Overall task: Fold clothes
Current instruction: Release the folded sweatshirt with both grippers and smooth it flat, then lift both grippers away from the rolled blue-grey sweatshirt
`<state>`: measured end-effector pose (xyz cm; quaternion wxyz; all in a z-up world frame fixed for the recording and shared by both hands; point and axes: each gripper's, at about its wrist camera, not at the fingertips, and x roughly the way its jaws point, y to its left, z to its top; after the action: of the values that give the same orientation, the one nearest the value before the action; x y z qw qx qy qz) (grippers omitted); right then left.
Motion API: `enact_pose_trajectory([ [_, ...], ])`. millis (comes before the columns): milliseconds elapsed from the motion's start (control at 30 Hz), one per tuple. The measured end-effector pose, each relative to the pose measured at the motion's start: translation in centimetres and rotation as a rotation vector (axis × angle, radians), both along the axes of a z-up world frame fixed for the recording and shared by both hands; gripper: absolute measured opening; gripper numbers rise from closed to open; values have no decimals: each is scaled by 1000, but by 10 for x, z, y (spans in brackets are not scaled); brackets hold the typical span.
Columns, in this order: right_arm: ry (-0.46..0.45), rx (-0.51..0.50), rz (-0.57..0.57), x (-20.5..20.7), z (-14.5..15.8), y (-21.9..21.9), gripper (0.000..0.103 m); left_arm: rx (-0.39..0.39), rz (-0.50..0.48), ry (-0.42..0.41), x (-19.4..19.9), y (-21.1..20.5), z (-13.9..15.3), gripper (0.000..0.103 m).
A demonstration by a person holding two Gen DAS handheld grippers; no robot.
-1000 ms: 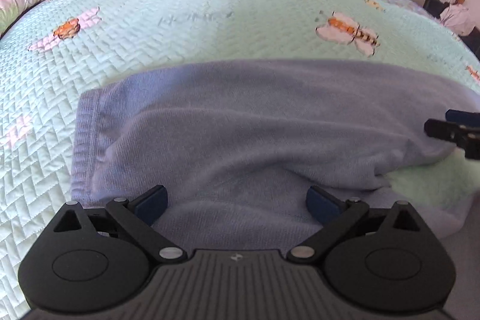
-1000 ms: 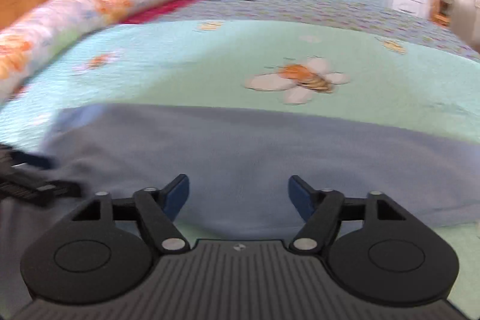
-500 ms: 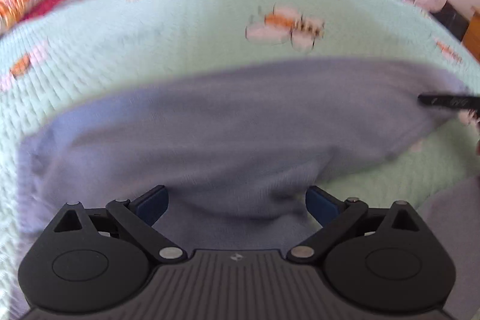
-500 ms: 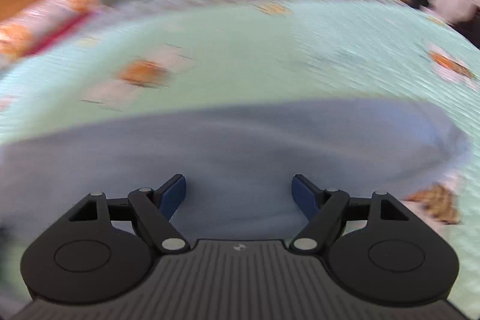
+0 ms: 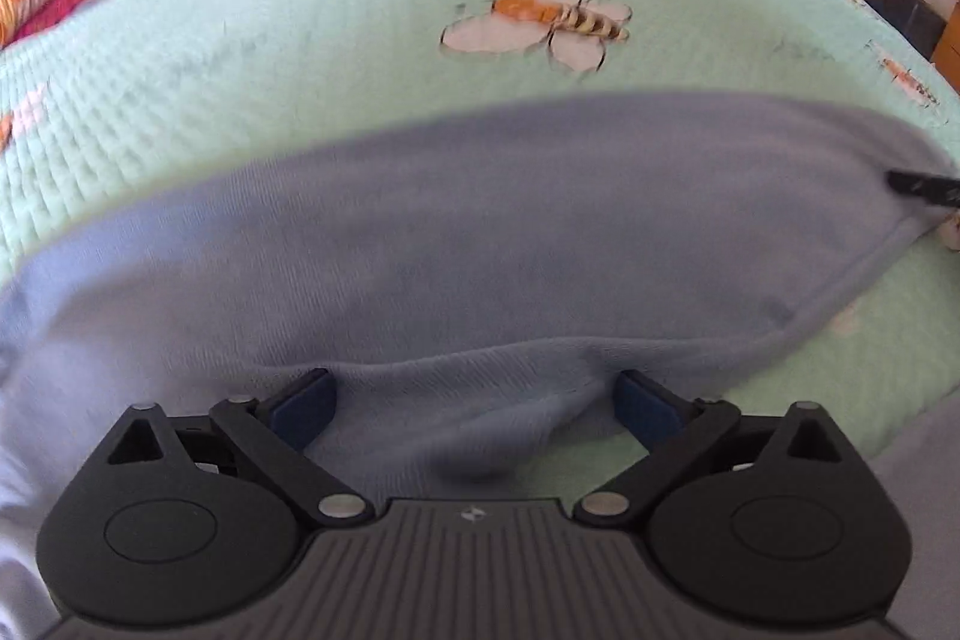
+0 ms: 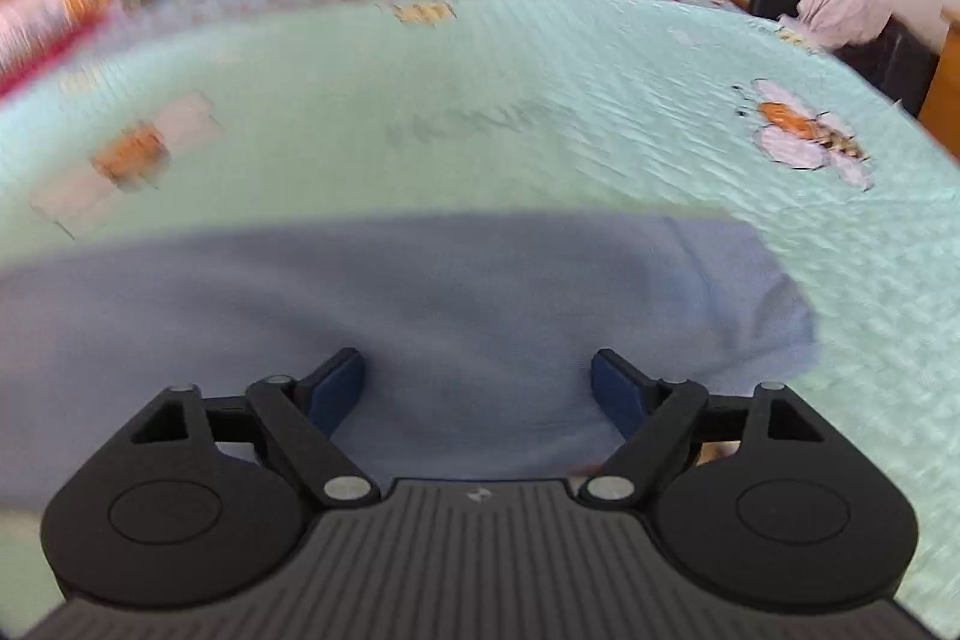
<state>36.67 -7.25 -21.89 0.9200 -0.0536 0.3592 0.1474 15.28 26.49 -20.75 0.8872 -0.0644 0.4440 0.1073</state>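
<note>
Right wrist view motion-blurred: pillow [image 6: 54, 10] at left edge smeared, quilt [image 6: 480, 100] lettering unreadable. Left wrist view: garment [image 5: 480, 244] left end cut off, far edge soft; right gripper [image 5: 927, 187] mostly out of frame.

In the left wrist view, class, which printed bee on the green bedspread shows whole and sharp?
The white-winged bee with the striped body, just beyond the blue garment's far edge. The other prints sit at the picture's edges, cut off or blurred.

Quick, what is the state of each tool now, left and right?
Left tool: open, holding nothing; the blue garment lies between its fingers.
Right tool: jaws opening, nothing gripped, garment beneath.
</note>
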Motion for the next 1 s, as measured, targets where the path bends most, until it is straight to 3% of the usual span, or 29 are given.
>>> enact_pose_trajectory([
  [167, 11, 100, -236, -15, 18, -58, 88, -36, 11, -16, -7, 0, 11, 102],
  [267, 19, 259, -158, -34, 28, -58, 88, -44, -11, -64, -12, -10, 21, 102],
  [367, 10, 228, -77, -41, 29, -26, 88, 8, 9, -27, -15, -15, 15, 100],
  [433, 74, 172, -28, -32, 18, -8, 88, 0, 40, -16, -25, -9, 15, 96],
  [467, 100, 121, -40, -26, 11, -4, 88, -9, 49, -26, -35, -5, 19, 96],
  [567, 64, 131, -188, -36, 22, -22, 88, -30, 77, -64, -71, 8, 35, 96],
  [700, 41, 359, -170, -86, 49, -55, 88, -38, 144, -74, -122, 29, 42, 97],
  [833, 52, 459, -5, -162, 62, -49, 88, -62, 230, -54, -168, 41, 36, 97],
  [933, 132, 529, 67, -212, 49, -34, 88, -110, 273, -14, -192, 49, 19, 98],
  [1000, 187, 576, 115, -245, 40, -24, 88, -80, 266, 10, -205, 44, 9, 98],
])
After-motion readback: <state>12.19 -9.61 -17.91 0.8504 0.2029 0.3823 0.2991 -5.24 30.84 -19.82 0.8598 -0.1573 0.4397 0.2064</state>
